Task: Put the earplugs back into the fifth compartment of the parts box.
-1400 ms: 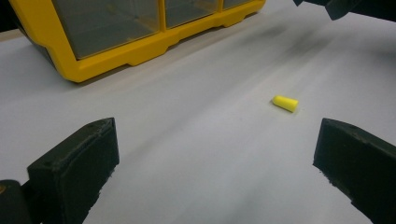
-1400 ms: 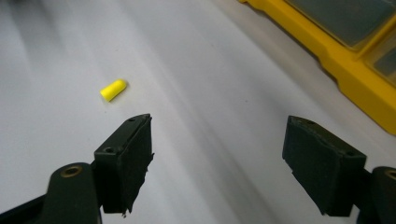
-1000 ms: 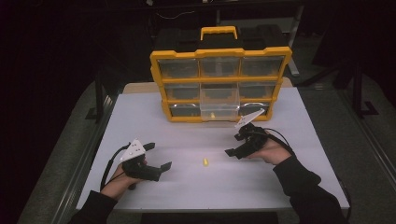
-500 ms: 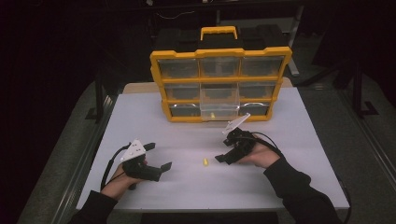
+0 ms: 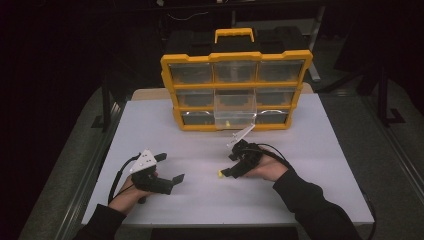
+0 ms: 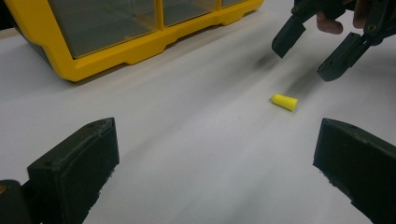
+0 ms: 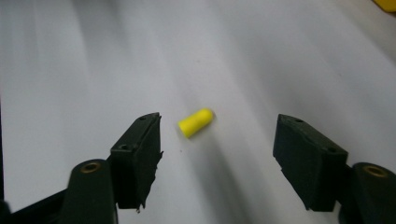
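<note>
Earplug (image 7: 196, 122), small, yellow and bullet-shaped, lies on its side on the white tabletop (image 5: 320, 150), in front of the yellow drawer organizer (image 5: 235, 90) and well apart from it. Right claw (image 5: 226, 173) hangs low over the earplug with its jaws partly spread and just closing in; the right gripper view shows the plug lying free between them, nearer 1 jaw than the other, touched by neither. That off-centre lie is the risk: the nearer jaw would likely meet the plug first and nudge or roll it across the smooth tabletop before the other arrives, and the soft, rounded shape could squirt out of a pinch that lands on its tapered end. Left claw (image 5: 169, 170) rests farther from the organizer, to the plug's other side, jaws wide and holding nothing. On the organizer, 1 clear drawer (image 5: 235, 111) stands pulled out with a small yellow piece inside. Nothing lies between the right claw and the earplug.
</note>
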Tool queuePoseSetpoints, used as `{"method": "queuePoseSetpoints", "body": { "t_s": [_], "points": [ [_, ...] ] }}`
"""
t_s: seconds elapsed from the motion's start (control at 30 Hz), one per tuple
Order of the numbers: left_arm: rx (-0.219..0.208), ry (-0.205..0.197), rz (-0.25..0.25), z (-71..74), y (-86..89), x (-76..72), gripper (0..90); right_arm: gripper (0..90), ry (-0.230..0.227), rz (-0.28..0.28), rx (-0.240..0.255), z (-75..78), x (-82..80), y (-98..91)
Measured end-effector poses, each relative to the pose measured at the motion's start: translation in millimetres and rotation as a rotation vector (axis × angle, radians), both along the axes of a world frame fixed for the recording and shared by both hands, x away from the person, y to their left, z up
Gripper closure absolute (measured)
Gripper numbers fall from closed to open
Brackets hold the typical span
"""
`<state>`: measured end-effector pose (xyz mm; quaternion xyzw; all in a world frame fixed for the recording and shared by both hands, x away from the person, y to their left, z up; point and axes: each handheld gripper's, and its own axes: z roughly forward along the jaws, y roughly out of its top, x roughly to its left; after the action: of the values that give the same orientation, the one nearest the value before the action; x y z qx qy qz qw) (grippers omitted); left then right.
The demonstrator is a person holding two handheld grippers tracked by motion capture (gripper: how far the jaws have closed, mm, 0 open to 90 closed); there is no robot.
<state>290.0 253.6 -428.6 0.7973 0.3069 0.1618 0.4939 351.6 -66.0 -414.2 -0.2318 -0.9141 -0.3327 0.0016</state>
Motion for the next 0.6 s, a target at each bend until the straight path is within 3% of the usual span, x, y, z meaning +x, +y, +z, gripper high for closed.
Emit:
{"method": "queuePoseSetpoints", "body": {
  "t_s": [0.33,0.6],
  "points": [
    [0.0,0.0,-0.001,-0.1,-0.1,0.1,0.0,42.8,0.014,0.035,-0.013,-9.4,0.8,19.2],
    [0.0,-0.001,0.0,0.1,0.4,0.2,0.0,50.7,0.015,0.049,-0.064,-18.3,-0.5,27.4]
  ]
}}
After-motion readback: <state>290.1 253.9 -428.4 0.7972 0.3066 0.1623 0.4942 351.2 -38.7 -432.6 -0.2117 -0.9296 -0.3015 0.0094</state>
